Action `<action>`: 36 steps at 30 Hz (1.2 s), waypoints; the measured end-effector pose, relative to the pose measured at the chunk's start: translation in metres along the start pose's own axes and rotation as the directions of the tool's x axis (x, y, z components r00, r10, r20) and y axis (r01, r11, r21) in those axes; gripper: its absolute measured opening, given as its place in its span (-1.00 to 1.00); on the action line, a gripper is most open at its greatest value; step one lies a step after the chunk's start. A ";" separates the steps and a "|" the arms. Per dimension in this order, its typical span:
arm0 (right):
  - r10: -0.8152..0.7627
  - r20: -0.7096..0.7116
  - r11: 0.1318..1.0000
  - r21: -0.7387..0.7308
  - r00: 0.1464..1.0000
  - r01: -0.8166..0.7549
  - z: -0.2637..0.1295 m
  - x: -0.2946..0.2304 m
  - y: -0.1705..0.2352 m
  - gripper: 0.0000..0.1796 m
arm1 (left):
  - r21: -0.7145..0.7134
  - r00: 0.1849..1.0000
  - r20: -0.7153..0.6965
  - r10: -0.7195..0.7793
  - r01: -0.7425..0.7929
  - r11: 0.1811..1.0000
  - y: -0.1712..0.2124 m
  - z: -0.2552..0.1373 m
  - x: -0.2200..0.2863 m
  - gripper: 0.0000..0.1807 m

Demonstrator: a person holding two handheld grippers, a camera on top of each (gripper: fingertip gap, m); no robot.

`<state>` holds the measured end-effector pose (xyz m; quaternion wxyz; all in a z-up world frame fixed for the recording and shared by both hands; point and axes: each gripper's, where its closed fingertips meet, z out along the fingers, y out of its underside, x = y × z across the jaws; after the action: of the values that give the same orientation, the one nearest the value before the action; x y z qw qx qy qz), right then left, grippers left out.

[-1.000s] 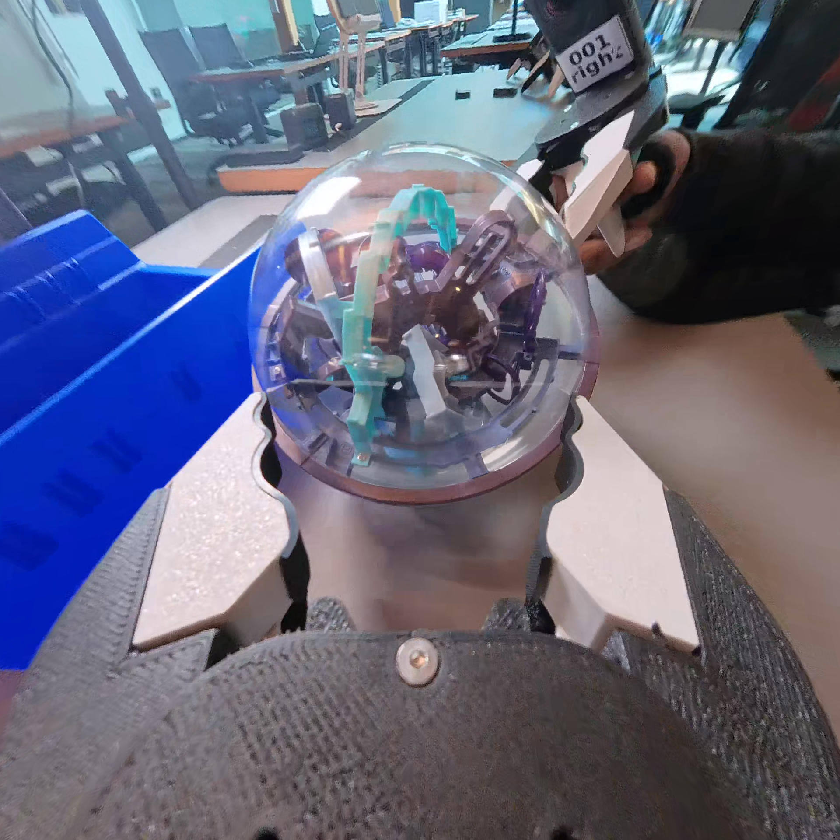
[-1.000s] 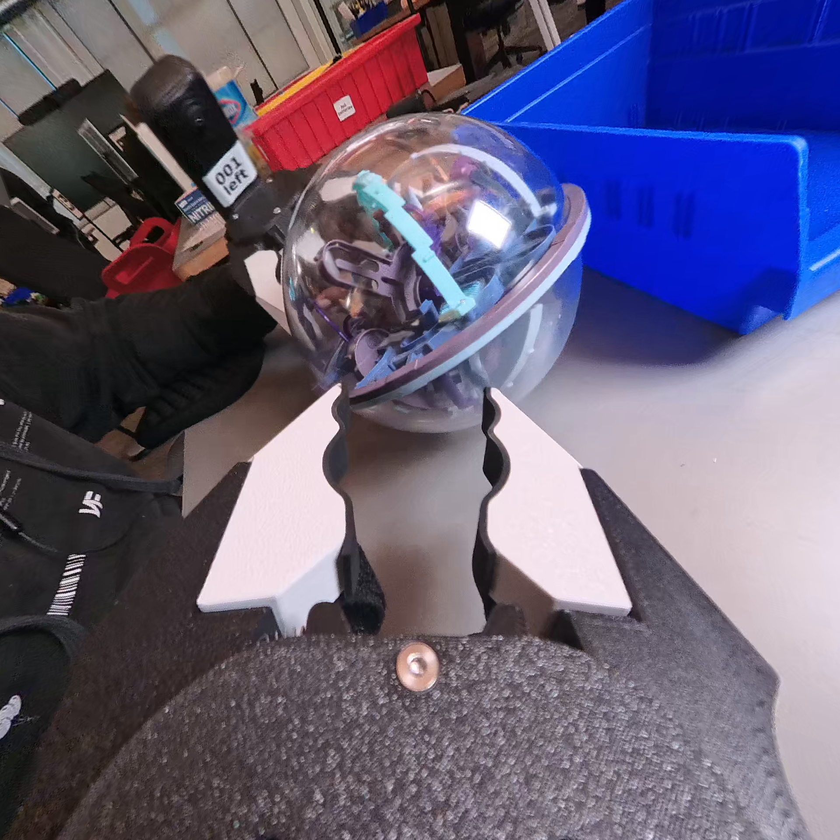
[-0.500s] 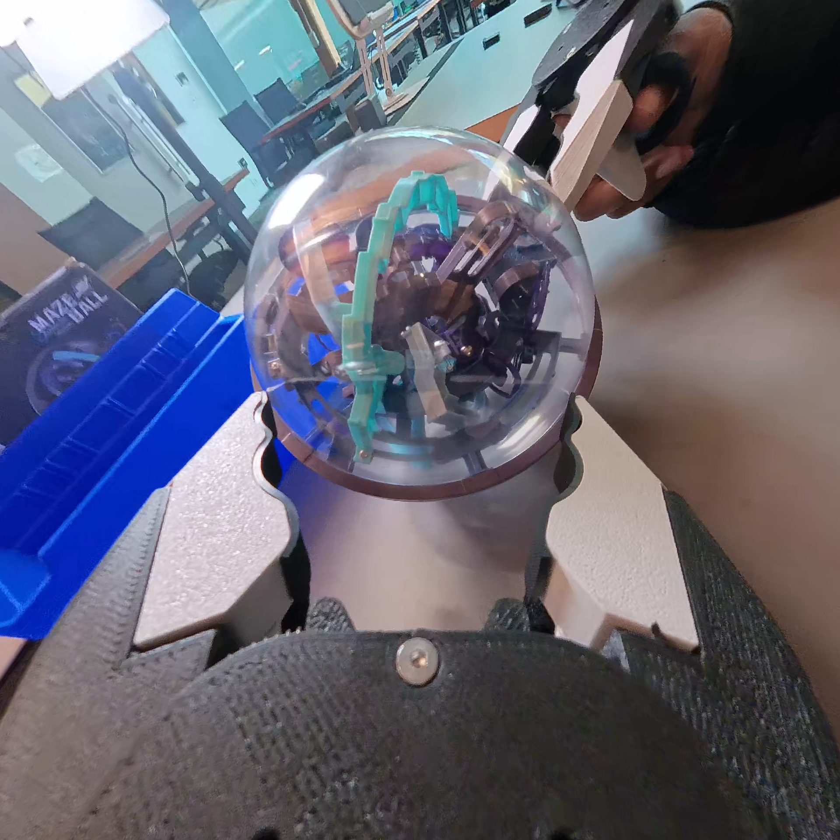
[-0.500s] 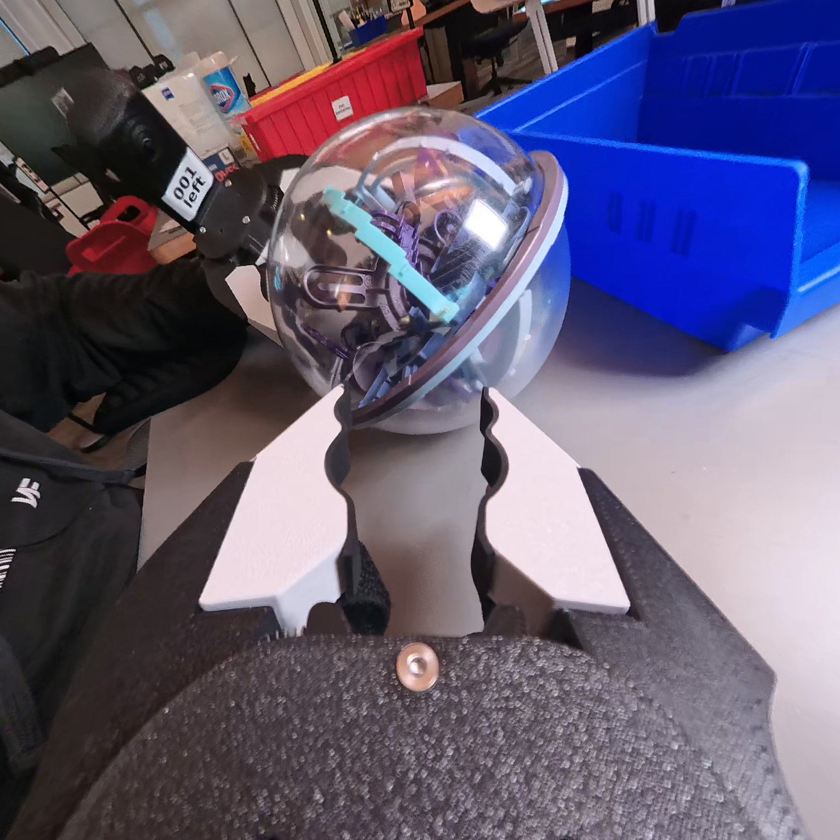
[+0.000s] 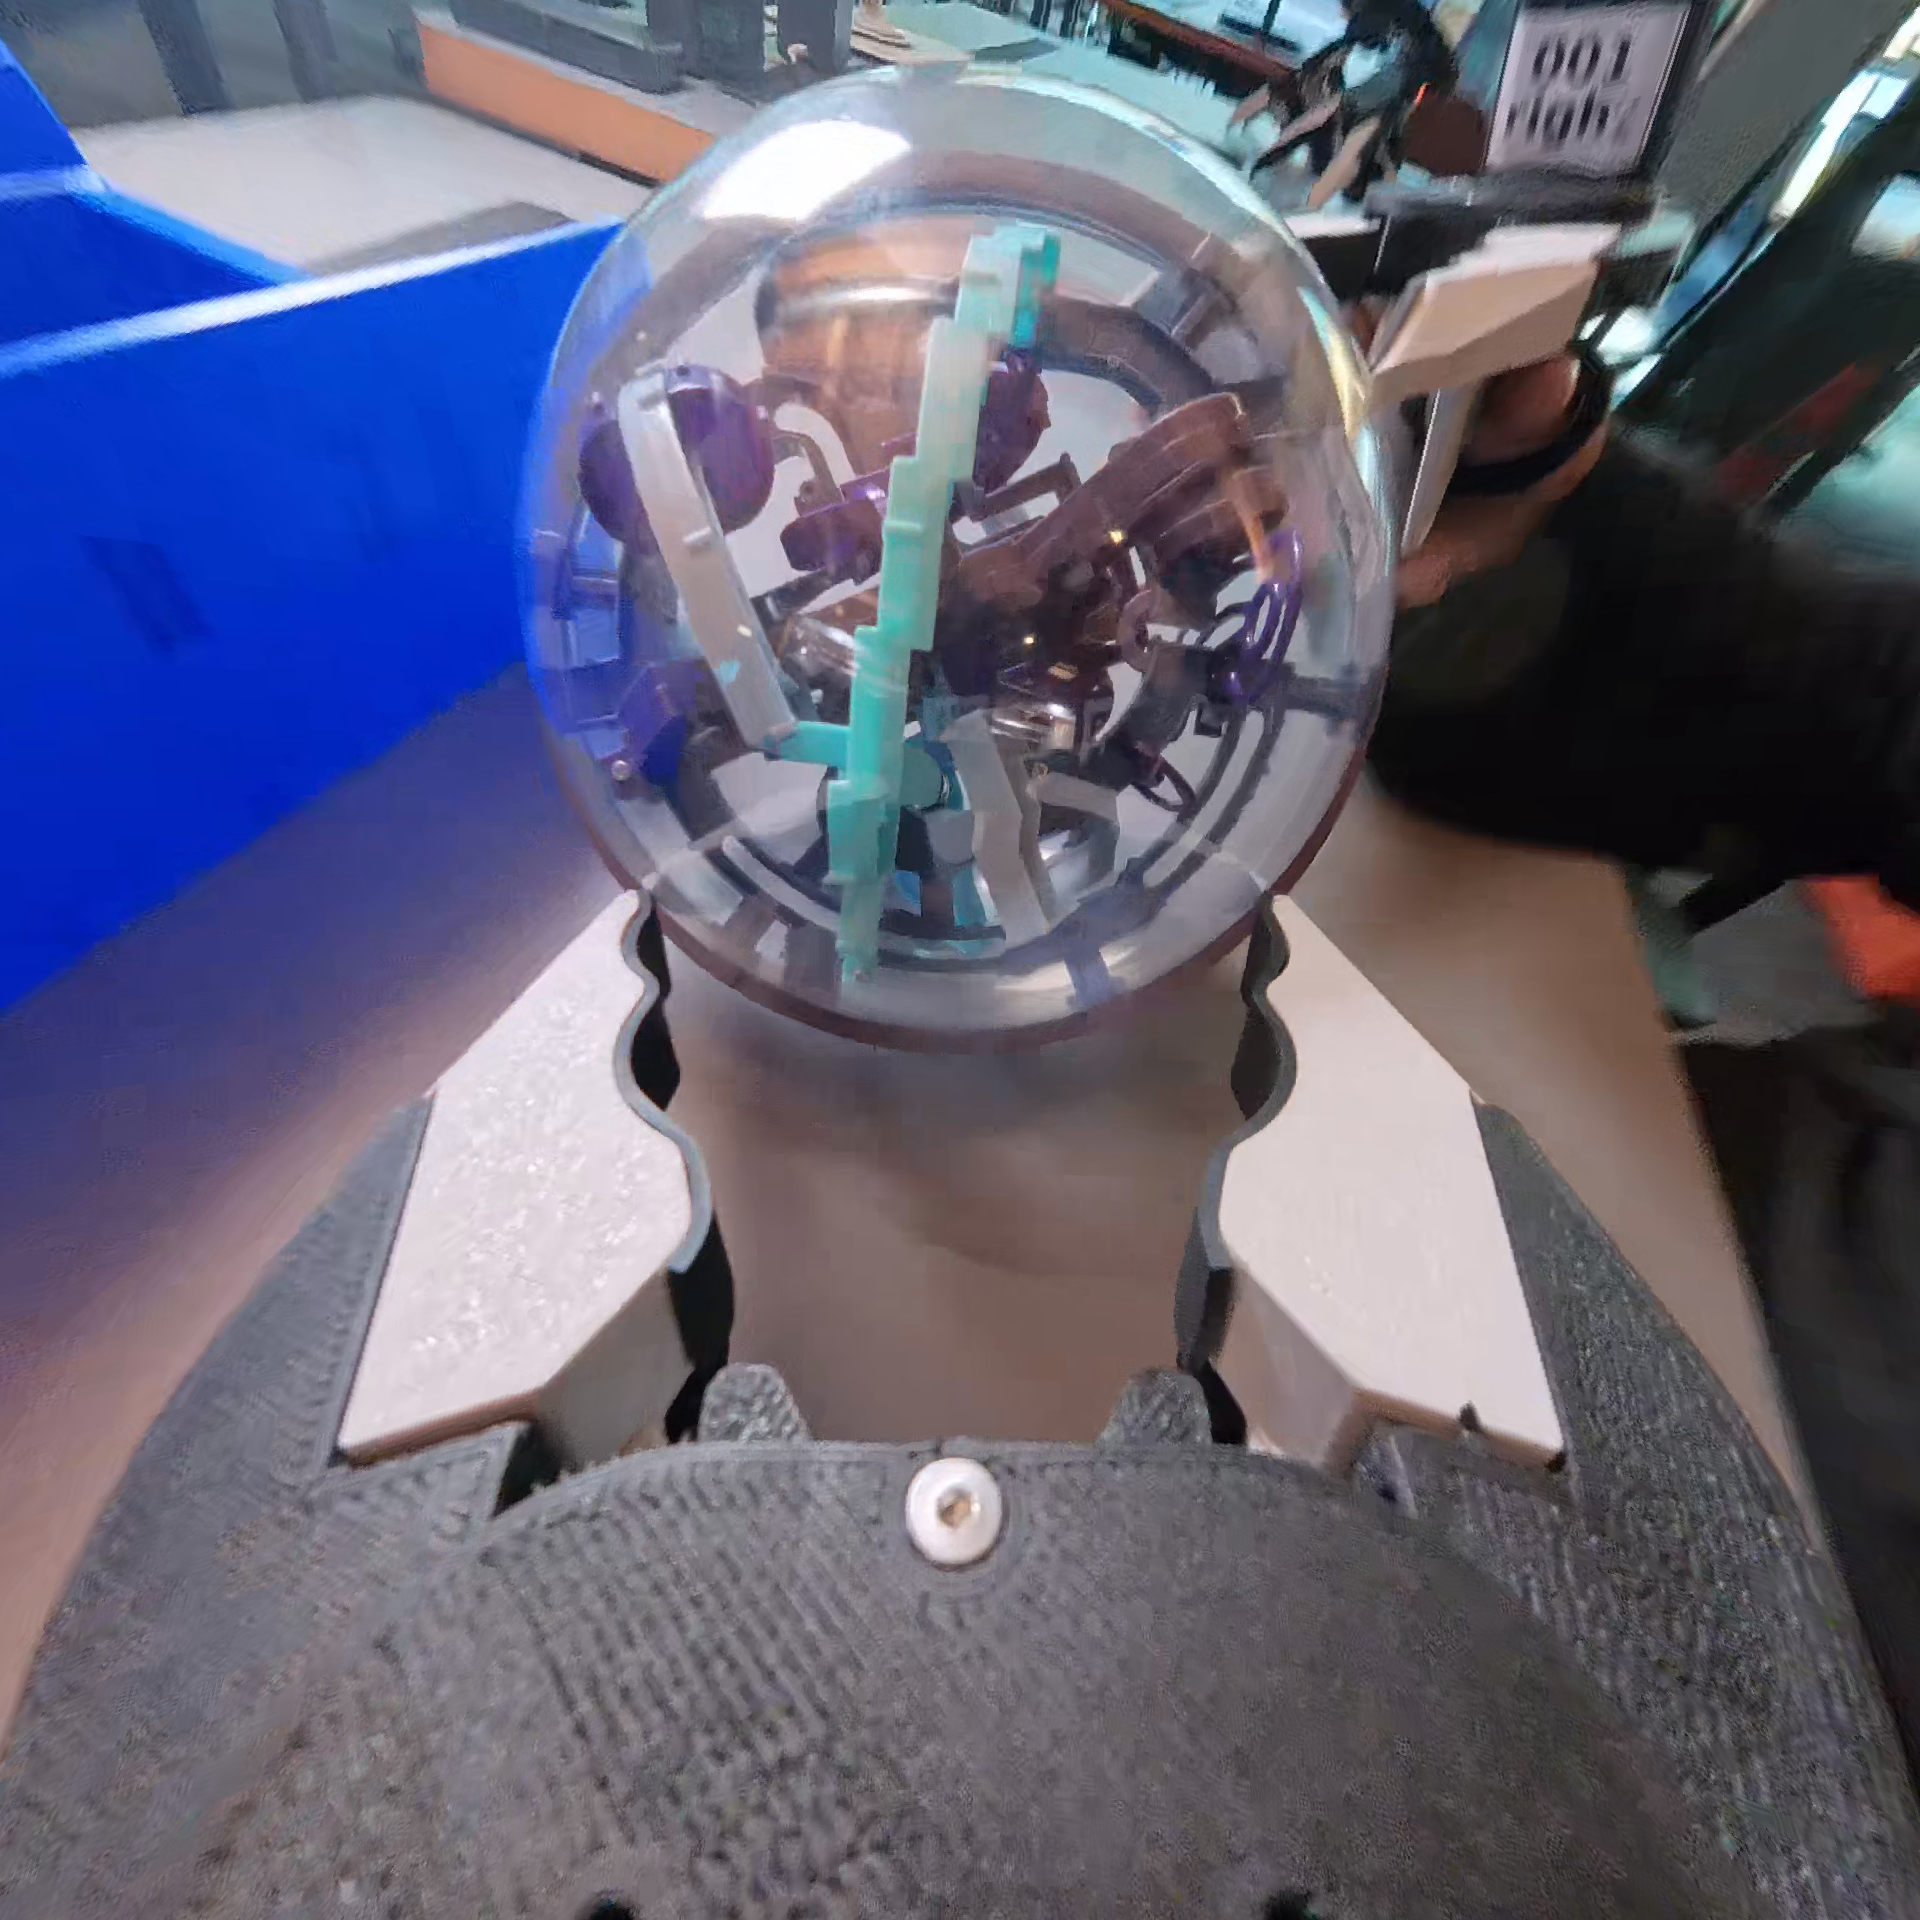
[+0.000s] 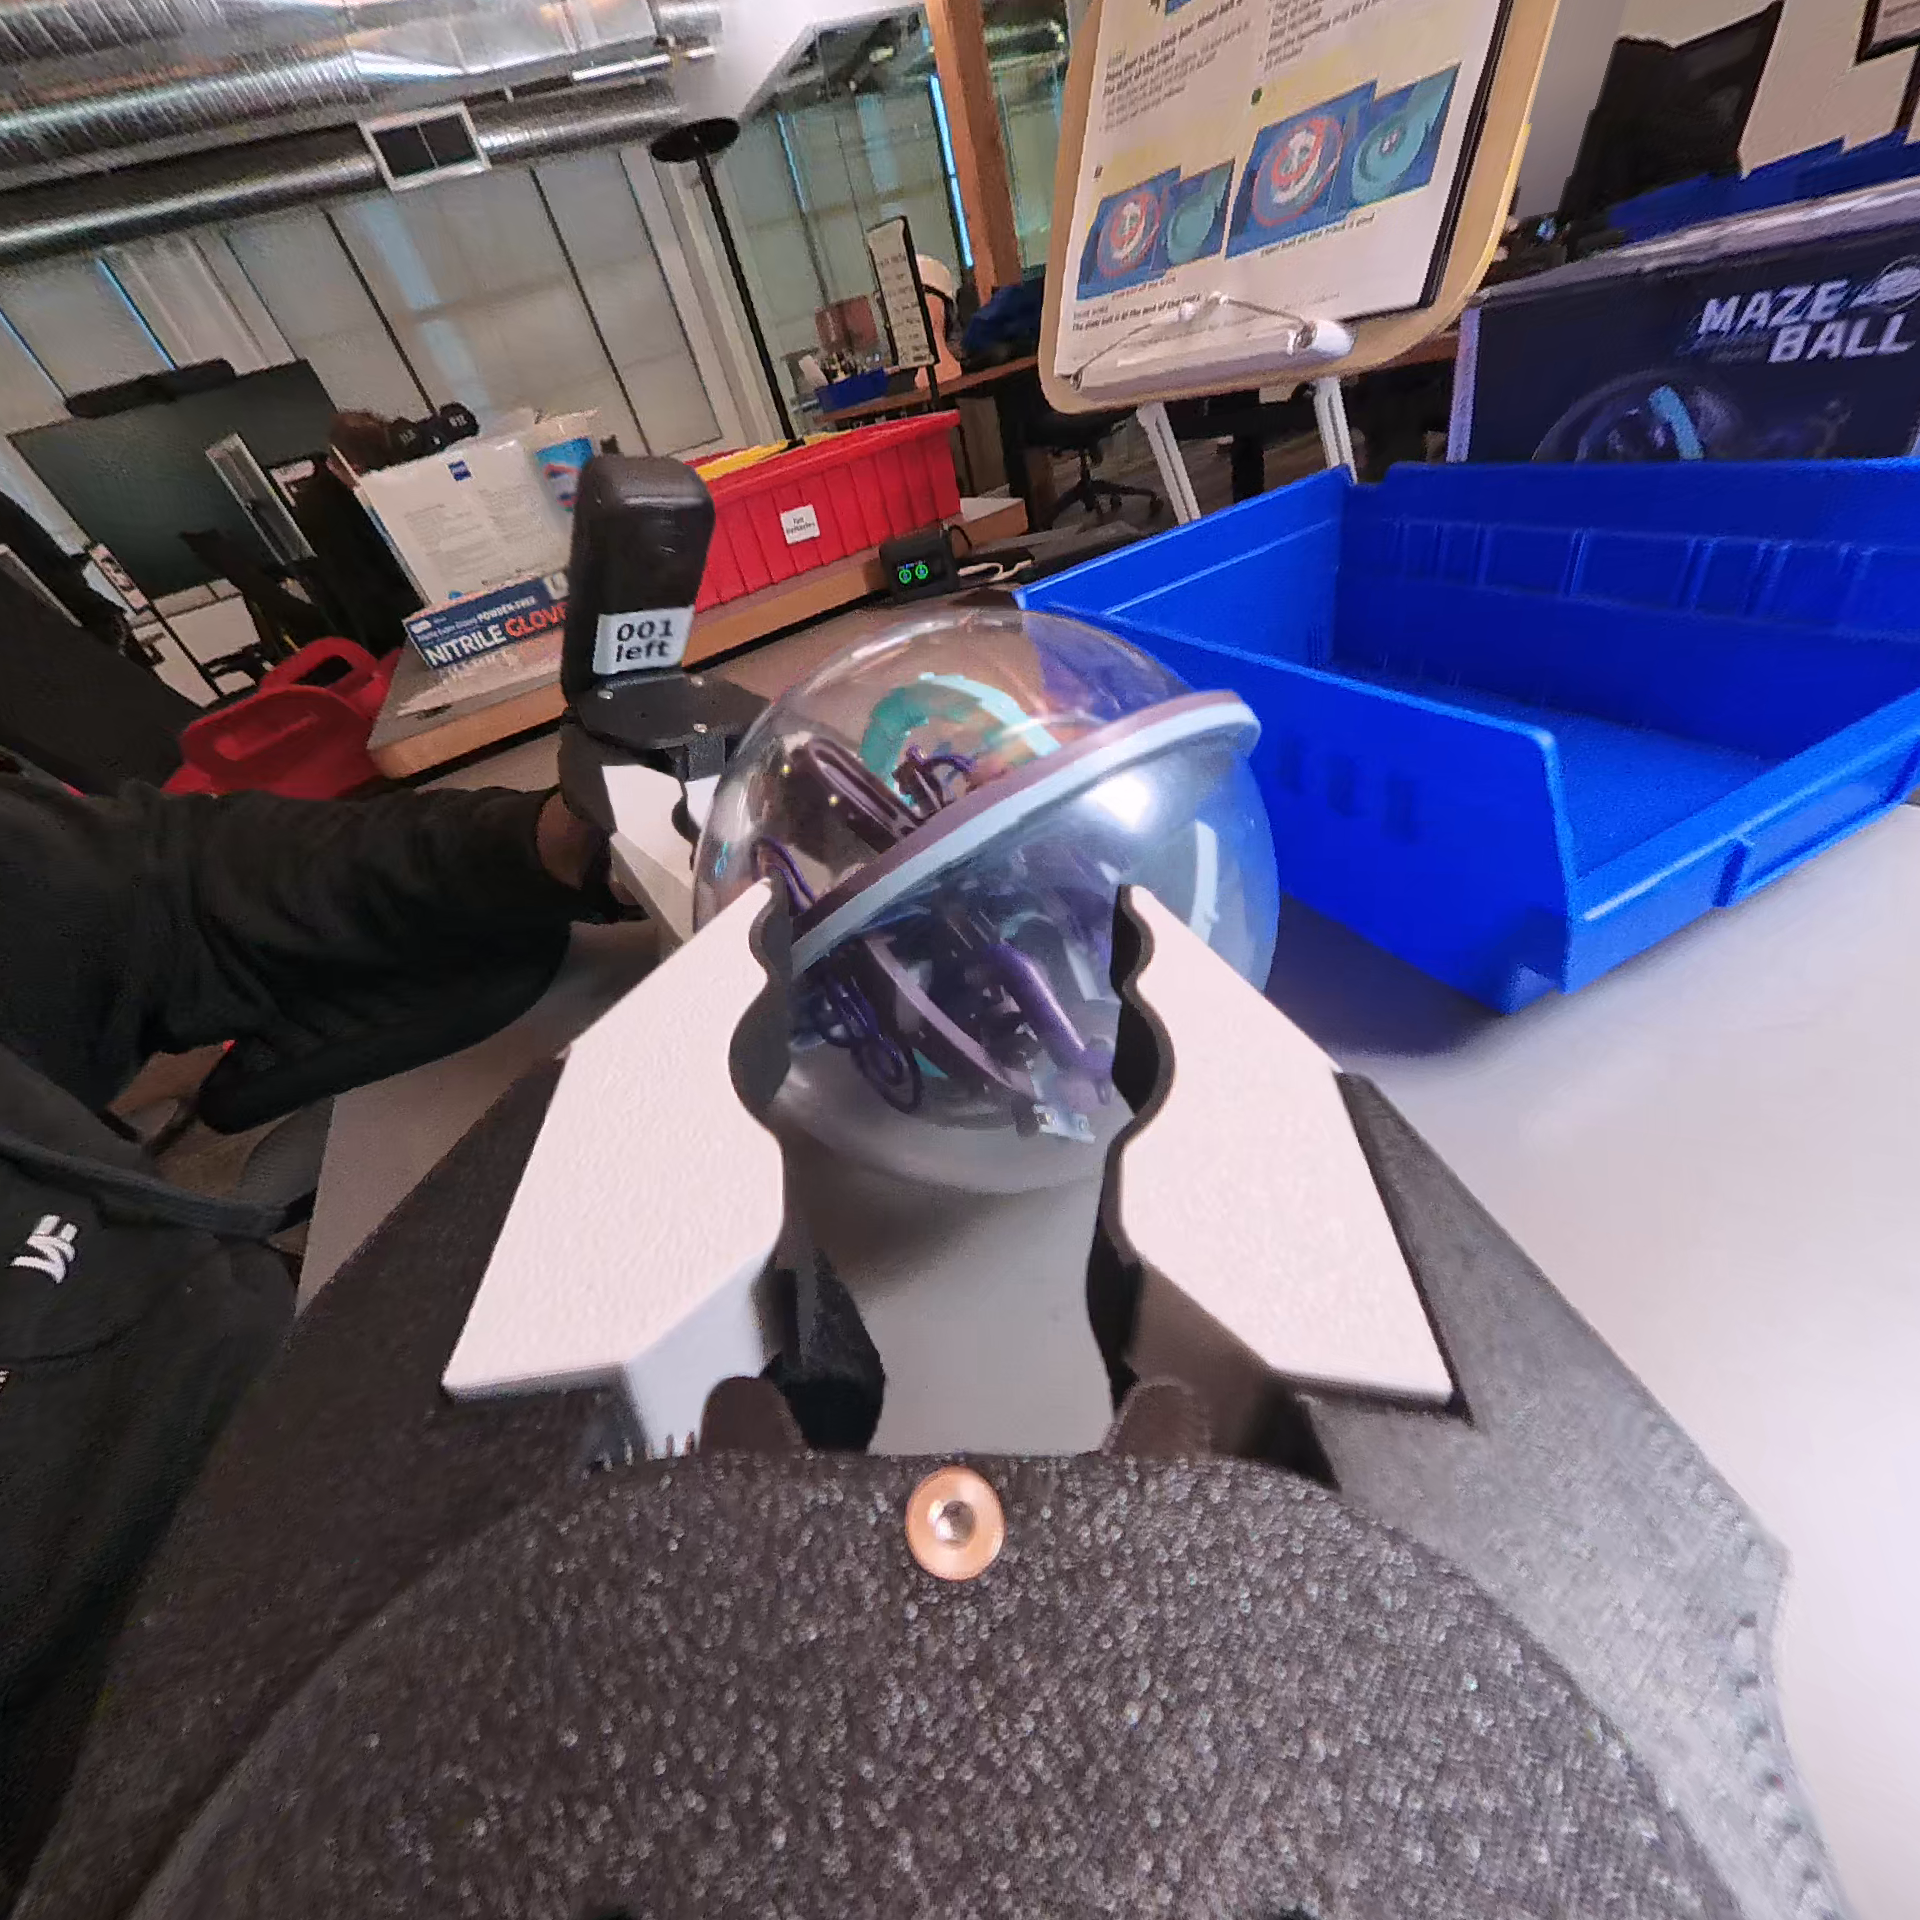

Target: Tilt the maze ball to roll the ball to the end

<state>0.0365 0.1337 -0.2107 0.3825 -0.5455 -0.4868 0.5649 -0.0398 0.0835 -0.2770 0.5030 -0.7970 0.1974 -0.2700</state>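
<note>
Two hand-held grippers are shown clamped on one maze ball (image 5: 956,613) above the grey bench (image 6: 1621,1195). Beside it, a blue bin (image 6: 1621,727) is seen resting on the bench. The transparent sphere is gripped on opposite sides by the left hand-held gripper (image 5: 951,935) and the right hand-held gripper (image 6: 945,925), its purple equatorial rim (image 6: 1039,790) tilted; teal and purple tracks are enclosed.

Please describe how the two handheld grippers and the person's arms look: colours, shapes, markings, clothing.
Both the left gripper and the right gripper have a rough black printed body with one silver screw and two flat white fingers edged with wavy dark pads. Each carries a black camera stalk bearing a white label. The arms wear black sleeves.
</note>
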 end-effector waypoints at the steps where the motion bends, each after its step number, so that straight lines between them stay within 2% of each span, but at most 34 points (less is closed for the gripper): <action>1: -0.003 -0.001 1.000 0.011 1.000 0.003 -0.002 0.002 -0.003 -0.29 | 0.004 0.998 -0.027 -0.051 0.051 0.999 -0.001 0.000 0.001 0.17; 2: -0.008 -0.001 1.000 0.020 1.000 0.008 -0.004 0.004 -0.006 -0.28 | 0.010 0.996 -0.049 -0.078 0.079 0.997 -0.002 0.000 0.002 0.12; 4: -0.031 -0.002 0.999 0.016 1.000 0.031 -0.009 0.008 -0.008 -0.20 | 0.034 0.998 -0.037 -0.051 0.052 0.998 -0.006 -0.005 -0.003 0.17; 7: -0.070 0.019 0.996 -0.050 0.997 0.071 -0.011 0.014 0.003 -0.04 | 0.083 0.985 0.056 0.161 -0.166 0.983 -0.026 -0.009 -0.020 0.35; 8: -0.075 0.022 0.995 -0.060 0.997 0.076 -0.009 0.017 0.006 -0.06 | 0.088 0.970 0.070 0.231 -0.237 0.968 -0.033 -0.006 -0.024 0.39; 11: -0.080 0.026 0.994 -0.073 0.996 0.082 -0.001 0.019 0.006 -0.10 | 0.083 0.949 -0.035 0.312 -0.309 0.948 -0.043 0.015 -0.019 0.50; 13: -0.121 0.009 0.989 -0.085 0.993 0.121 0.004 0.020 0.004 -0.13 | 0.057 0.951 -0.114 0.287 -0.283 0.958 -0.040 0.025 -0.011 0.54; 19: -0.176 0.055 0.979 -0.093 0.983 0.181 0.013 0.016 -0.006 -0.15 | 0.037 0.964 -0.057 0.259 -0.257 0.966 -0.030 0.027 -0.013 0.57; 23: -0.116 0.116 0.990 -0.070 0.986 0.125 0.005 0.015 -0.013 -0.08 | 0.039 0.981 -0.041 0.190 -0.188 0.981 -0.023 0.023 -0.015 0.56; 27: -0.152 0.068 0.971 -0.175 0.986 0.162 -0.008 0.034 0.014 -0.02 | 0.043 0.993 -0.039 0.107 -0.105 0.994 -0.020 0.022 -0.020 0.54; 30: -0.194 0.065 0.954 -0.220 0.979 0.203 0.001 0.029 0.032 -0.02 | 0.052 0.997 -0.047 0.056 -0.054 0.997 -0.020 0.021 -0.020 0.50; 33: -0.238 0.047 0.943 -0.226 0.970 0.243 0.012 0.028 0.035 0.00 | 0.034 0.998 -0.043 0.037 -0.035 0.999 -0.017 0.021 -0.018 0.47; 36: -0.227 0.047 0.952 -0.198 0.973 0.232 0.013 0.027 0.030 -0.12 | -0.020 0.997 -0.039 0.071 -0.072 0.997 -0.008 0.015 -0.021 0.47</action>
<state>0.0235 0.1507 -0.2474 0.3824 -0.5146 -0.6063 0.4705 -0.0462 0.1100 -0.2800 0.5001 -0.7894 0.2381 -0.2649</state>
